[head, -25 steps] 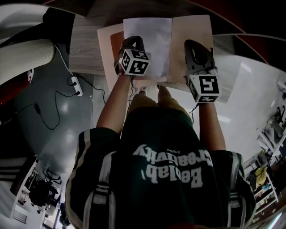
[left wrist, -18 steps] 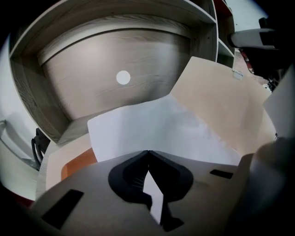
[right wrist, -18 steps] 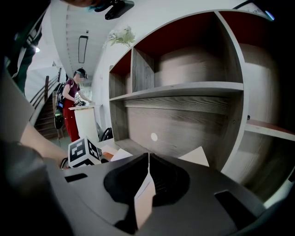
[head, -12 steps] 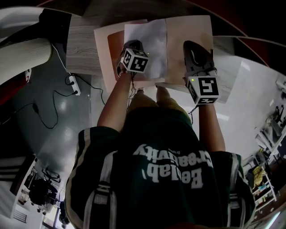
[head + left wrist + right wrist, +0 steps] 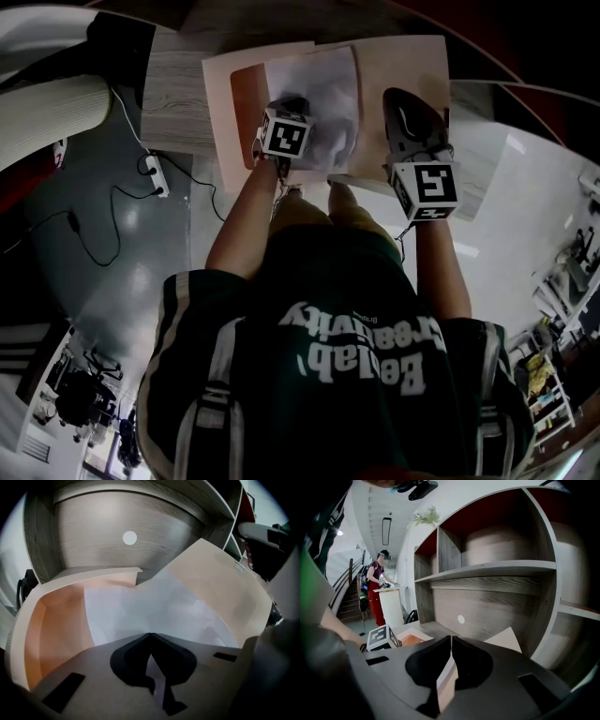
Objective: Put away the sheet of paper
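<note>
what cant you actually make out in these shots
- left gripper view: the left tool's body cuts off the sheet of paper's near edge.
- head view: the marker cube hides where that tool pinches the sheet.
- right gripper view: the right tool's body covers most of the folder; the background person is too small to detail.

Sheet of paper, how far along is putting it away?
Done: folder lies open, right gripper clamped on its cover. In hand: left gripper grips the sheet of paper, which rests over the folder's inside. Left, probably: let go, shut the cover.
</note>
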Demonstrator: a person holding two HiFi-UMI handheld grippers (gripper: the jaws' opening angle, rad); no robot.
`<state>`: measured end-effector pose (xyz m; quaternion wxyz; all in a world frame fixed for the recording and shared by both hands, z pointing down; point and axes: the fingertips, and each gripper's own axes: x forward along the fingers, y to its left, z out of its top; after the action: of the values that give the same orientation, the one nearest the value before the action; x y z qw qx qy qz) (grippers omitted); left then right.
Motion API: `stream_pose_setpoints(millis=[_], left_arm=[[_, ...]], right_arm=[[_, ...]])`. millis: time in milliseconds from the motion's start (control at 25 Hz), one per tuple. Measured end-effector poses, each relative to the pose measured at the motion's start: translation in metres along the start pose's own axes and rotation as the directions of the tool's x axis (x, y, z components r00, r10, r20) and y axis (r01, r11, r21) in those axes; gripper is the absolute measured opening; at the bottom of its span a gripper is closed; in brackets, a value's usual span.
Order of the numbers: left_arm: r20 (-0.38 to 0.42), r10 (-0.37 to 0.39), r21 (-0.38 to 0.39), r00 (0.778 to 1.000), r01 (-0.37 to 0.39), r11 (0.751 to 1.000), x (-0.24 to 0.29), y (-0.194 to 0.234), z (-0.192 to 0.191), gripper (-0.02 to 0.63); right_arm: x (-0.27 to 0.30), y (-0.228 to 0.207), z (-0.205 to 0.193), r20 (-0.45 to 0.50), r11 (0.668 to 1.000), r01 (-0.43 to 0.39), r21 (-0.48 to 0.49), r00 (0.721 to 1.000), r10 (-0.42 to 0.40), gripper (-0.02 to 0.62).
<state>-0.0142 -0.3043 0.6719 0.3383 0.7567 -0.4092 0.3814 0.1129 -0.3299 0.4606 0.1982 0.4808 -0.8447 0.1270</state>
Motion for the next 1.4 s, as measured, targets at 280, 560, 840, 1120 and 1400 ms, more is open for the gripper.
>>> stream_pose_setpoints(millis=[280,560,840,1120,1400], left_arm=[[-0.004,0.001,0.039,1.000,0.000,0.999,0.000,-0.003,-0.002,0.018],[0.037,0.078,0.136,0.996,-0.082,0.987,-0.003,0.013,0.015,0.020],[0.061,0.032,0.194,0.998,-0.043,0.980,-0.009,-0.011,0.028,0.018],[0.022,-0.019,0.249,1.000,0.013,0.968,-0.004,-0.035,0.016,0.018],[0.018,0.000,0.242,1.000,-0.005,0.970,0.008,-0.015,0.009,0.020]], right_arm=[[-0.001,0.002,0.001,0.003,1.000,-0.001,0.000,1.000,0.001,0.037],[-0.003,0.002,0.000,0.002,1.000,0.001,-0.002,1.000,-0.001,0.037],[-0.002,0.004,0.000,0.000,1.000,-0.002,-0.002,1.000,0.002,0.037],[-0.004,0.004,-0.002,-0.007,1.000,-0.003,-0.007,1.000,0.003,0.037],[-0.001,0.004,-0.004,-0.013,1.000,-0.005,-0.007,1.000,0.005,0.037]])
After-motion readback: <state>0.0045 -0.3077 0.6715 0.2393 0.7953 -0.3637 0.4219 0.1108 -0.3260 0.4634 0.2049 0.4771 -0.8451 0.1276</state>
